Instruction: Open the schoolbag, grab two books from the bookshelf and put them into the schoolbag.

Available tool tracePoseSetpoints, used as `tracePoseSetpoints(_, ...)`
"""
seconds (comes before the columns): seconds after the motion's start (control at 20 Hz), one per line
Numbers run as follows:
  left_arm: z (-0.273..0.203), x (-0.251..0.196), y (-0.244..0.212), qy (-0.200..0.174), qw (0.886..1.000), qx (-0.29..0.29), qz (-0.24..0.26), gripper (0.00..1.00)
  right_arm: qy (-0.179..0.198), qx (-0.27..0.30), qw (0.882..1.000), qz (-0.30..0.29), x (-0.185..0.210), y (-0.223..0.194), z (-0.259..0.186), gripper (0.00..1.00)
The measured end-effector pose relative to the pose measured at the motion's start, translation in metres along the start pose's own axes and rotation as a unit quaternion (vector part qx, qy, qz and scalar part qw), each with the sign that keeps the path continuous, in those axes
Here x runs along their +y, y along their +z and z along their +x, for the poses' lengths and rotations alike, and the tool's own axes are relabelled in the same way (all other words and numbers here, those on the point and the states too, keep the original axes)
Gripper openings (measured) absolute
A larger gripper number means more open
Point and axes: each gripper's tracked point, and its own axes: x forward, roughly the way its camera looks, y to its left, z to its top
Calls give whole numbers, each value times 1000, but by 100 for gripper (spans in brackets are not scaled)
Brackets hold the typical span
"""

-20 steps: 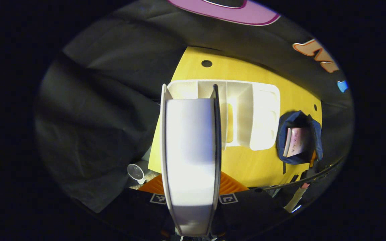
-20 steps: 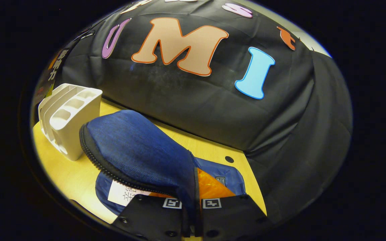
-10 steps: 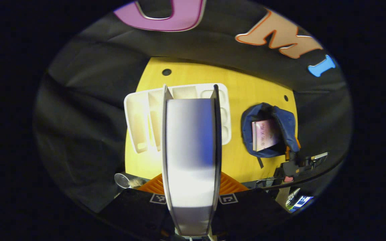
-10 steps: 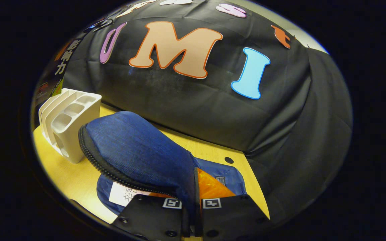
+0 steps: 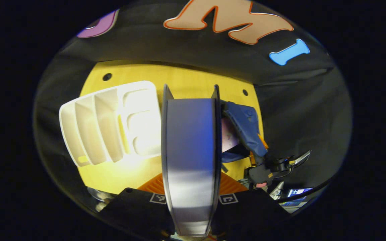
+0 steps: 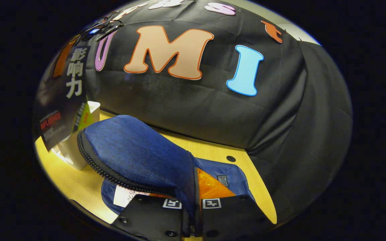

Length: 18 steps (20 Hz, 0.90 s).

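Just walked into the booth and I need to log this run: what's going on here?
A person is packing a schoolbag using two handheld grippers. The right gripper is shut on the bag's flap, holding the bag open on the table; one book already lies inside. The left gripper is shut on a second book, held above the table between the white bookshelf and the bag. That book is not yet in the bag.
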Motion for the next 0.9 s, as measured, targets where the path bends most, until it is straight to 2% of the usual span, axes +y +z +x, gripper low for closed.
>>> tracePoseSetpoints(0.25,69,-31,8,-83,995,-24,-38,39,6,1,1000,15,-4,0,0,7)
tracePoseSetpoints(0.5,127,-54,10,-152,985,-45,-65,39,12,0,1000,21,-6,0,2,7)
tracePoseSetpoints(0.65,155,-64,5,-192,977,-58,-78,39,17,-2,1000,26,-6,1,2,7)
tracePoseSetpoints(0.9,200,-91,7,-261,953,-103,-112,37,23,-7,999,29,-5,1,1,7)
